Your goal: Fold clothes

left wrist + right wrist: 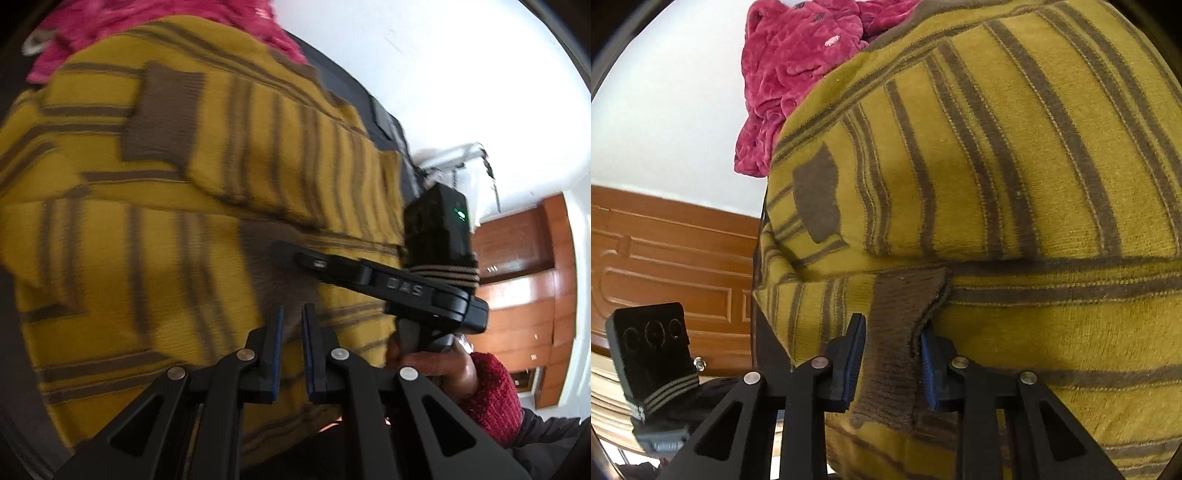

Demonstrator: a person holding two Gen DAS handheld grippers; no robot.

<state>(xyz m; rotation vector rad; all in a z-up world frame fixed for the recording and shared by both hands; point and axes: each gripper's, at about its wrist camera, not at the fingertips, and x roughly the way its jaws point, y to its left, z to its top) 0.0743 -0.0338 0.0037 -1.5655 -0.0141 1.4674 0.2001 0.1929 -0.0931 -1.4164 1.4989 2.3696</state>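
A mustard sweater with brown stripes (184, 184) (1034, 184) lies spread out and fills both views. My right gripper (892, 341) is shut on a brown ribbed cuff (894, 321), which fills the gap between its blue pads. In the left wrist view that gripper (291, 256) reaches in from the right over a brown patch, held by a hand (443, 365) in a red sleeve. My left gripper (292, 321) is shut at the sweater's near edge, with knit fabric showing in the narrow slit between its pads. A second brown cuff (162, 114) lies flat farther up.
A crumpled pink fleece garment (798, 74) (110, 22) lies beyond the sweater. The clothes rest on a dark surface (351, 85). A wooden door (665, 258) and wooden cabinets (517, 277) stand against white walls. The left gripper's camera block (650, 347) shows at lower left.
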